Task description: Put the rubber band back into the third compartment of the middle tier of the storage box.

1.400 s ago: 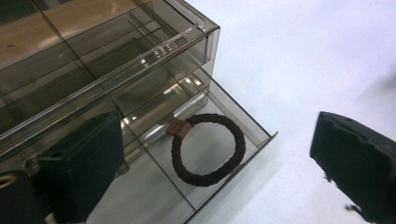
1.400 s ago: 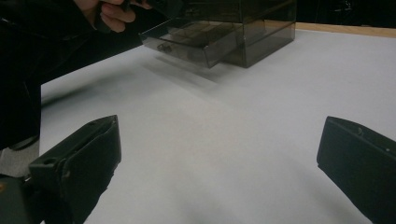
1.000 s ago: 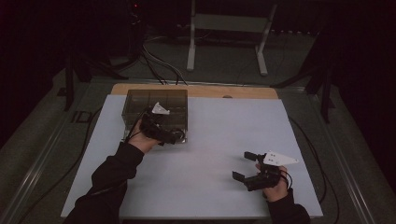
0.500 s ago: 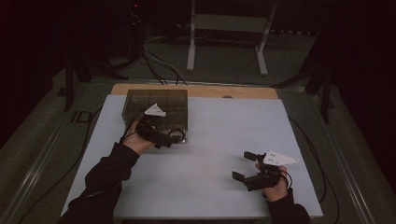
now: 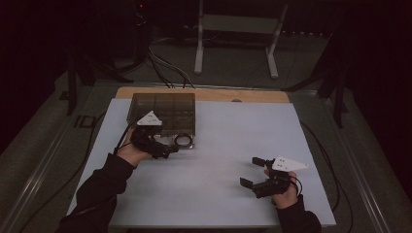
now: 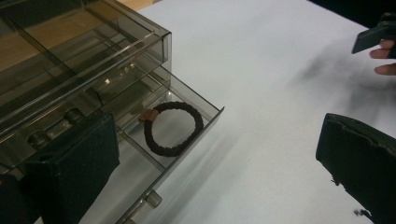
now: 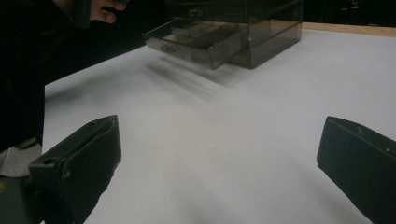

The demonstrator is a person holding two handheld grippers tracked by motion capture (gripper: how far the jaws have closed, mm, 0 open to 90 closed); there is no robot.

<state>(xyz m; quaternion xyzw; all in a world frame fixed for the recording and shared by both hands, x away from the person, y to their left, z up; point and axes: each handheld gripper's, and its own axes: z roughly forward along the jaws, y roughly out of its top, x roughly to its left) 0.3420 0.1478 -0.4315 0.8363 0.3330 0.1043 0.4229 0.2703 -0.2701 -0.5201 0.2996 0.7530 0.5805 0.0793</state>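
A smoky clear plastic drawer organiser (image 5: 163,112) sits at the far left of a white table (image 5: 218,160), and everything else is placed from it. Its lowest drawer (image 6: 187,135) is pulled out toward the person. In that drawer's end compartment lies a dark braided hair tie (image 6: 173,127), flat, with what may be a small brown joint on its ring. The left gripper (image 5: 165,150) hovers just in front of the drawer, jaws spread wide, holding nothing. The right gripper (image 5: 253,172) rests well apart, toward the near right, jaws also wide and empty.
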